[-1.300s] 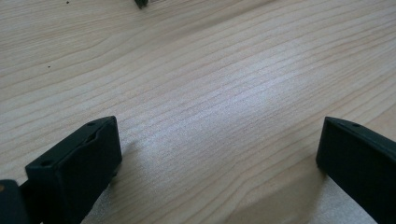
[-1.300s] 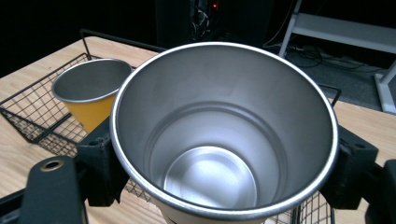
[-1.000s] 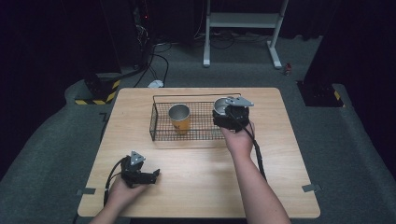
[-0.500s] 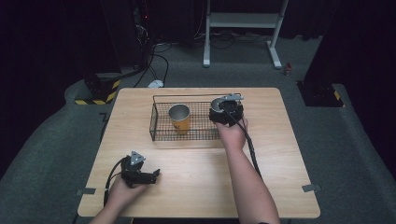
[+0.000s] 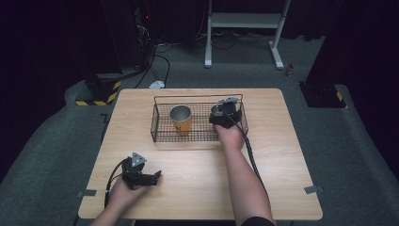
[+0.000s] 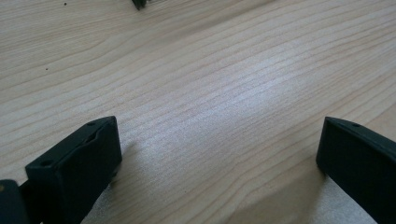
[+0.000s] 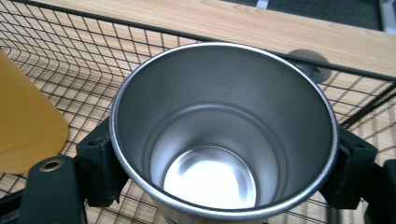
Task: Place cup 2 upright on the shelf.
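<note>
The right hand-held gripper [image 5: 221, 113] has moved forward into the one wire basket [image 5: 160, 134], clamped on a steel cup [image 7: 224, 126] beside one yellow cup [image 5: 180, 118]; the left hand-held gripper [image 5: 155, 176] rests apart on the counter [image 5: 197, 174].

My wire basket [image 5: 162, 135] sits at the worktop's [image 5: 282, 150] far centre. Inside it, one cup [image 5: 180, 118] stands left, and my right tool [image 5: 225, 114] has the steel cup [image 7: 224, 135] at the basket's right end. My left tool [image 5: 153, 176] rests near-left on the worktop.

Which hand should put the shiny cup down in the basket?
The right. Its tongs already grip the steel cup over the wire basket, beside the yellow cup. The left tongs rest open and empty on the table, far away.
</note>
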